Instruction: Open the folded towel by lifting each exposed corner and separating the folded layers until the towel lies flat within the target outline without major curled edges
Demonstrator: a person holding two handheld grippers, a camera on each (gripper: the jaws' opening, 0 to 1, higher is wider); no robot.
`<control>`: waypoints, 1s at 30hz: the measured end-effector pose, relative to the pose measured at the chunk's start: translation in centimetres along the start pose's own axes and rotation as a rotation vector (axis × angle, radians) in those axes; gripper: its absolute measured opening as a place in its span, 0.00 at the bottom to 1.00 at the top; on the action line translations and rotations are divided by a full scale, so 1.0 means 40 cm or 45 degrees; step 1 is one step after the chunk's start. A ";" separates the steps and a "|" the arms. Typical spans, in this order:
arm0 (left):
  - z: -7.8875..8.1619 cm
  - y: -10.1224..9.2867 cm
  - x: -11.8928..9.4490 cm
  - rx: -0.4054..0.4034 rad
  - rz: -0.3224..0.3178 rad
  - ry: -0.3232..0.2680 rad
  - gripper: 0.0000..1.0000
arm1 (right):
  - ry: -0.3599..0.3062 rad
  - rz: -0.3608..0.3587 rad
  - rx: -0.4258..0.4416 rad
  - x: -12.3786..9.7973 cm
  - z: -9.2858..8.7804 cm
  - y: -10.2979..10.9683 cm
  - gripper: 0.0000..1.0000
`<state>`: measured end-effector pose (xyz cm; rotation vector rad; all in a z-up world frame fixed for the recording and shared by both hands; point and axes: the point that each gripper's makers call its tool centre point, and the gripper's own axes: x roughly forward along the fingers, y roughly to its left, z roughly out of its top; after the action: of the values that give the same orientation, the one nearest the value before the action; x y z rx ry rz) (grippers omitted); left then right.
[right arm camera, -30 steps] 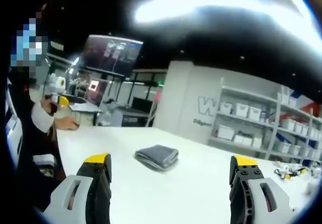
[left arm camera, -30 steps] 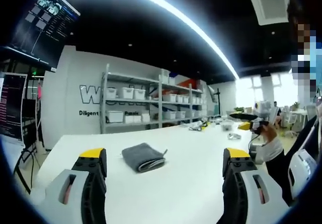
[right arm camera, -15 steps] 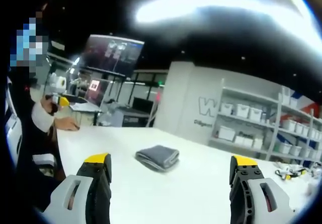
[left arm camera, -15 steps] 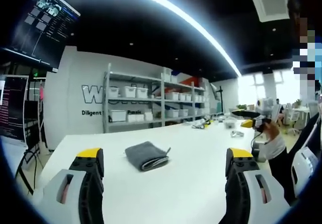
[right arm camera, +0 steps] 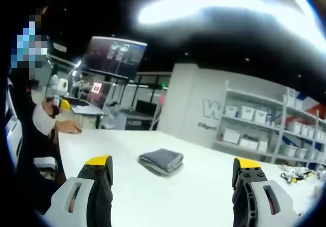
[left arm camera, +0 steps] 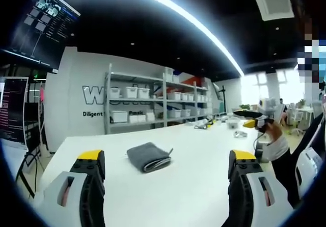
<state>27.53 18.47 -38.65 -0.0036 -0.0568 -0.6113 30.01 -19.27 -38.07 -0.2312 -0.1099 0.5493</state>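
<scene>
Towel [left arm camera: 148, 157] folded, mid white table [left arm camera: 193, 186], bare top all round, well ahead betw jaws of left gripper [left arm camera: 165, 160] & right gripper [right arm camera: 173, 167], both spread wide, holding nothing.

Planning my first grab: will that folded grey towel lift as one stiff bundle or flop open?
The grey towel looks like soft cloth folded in rounded layers, so it will probably droop and unfold from a pinched corner. It looks light and may drag across the smooth white table if pushed.
</scene>
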 end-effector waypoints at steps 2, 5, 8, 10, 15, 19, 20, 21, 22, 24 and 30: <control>-0.001 -0.001 0.001 0.001 -0.001 0.001 1.00 | 0.003 0.005 -0.003 0.006 -0.002 0.002 0.99; -0.003 -0.001 0.001 0.004 -0.002 0.007 1.00 | 0.006 0.012 -0.008 0.019 -0.005 0.007 0.99; -0.003 -0.001 0.001 0.005 0.000 0.004 1.00 | 0.012 0.019 -0.009 0.027 -0.010 0.007 0.99; -0.003 0.000 0.000 0.005 0.002 0.005 1.00 | 0.015 0.021 -0.009 0.032 -0.013 0.005 0.99; -0.005 0.001 0.001 0.006 0.005 0.006 1.00 | 0.018 0.030 -0.009 0.040 -0.016 0.002 0.99; -0.007 -0.001 0.002 0.008 0.004 0.009 1.00 | 0.014 0.036 -0.011 0.045 -0.016 -0.005 0.99; -0.007 -0.002 0.002 0.009 0.004 0.010 1.00 | 0.014 0.037 -0.011 0.046 -0.016 -0.006 0.99; -0.006 0.000 0.002 0.009 0.004 0.011 1.00 | 0.014 0.037 -0.011 0.047 -0.017 -0.007 0.99; -0.006 0.001 0.002 0.009 0.005 0.011 1.00 | 0.013 0.036 -0.012 0.048 -0.017 -0.009 0.98; -0.004 0.003 0.002 0.013 0.005 0.010 1.00 | 0.009 0.036 -0.015 0.049 -0.016 -0.010 0.98; -0.001 0.003 0.000 0.012 0.008 0.005 1.00 | 0.009 0.043 -0.018 0.056 -0.017 -0.010 0.98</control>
<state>27.59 18.59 -38.70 0.0067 -0.0562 -0.6048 32.22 -18.56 -38.54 -0.2491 -0.1031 0.5810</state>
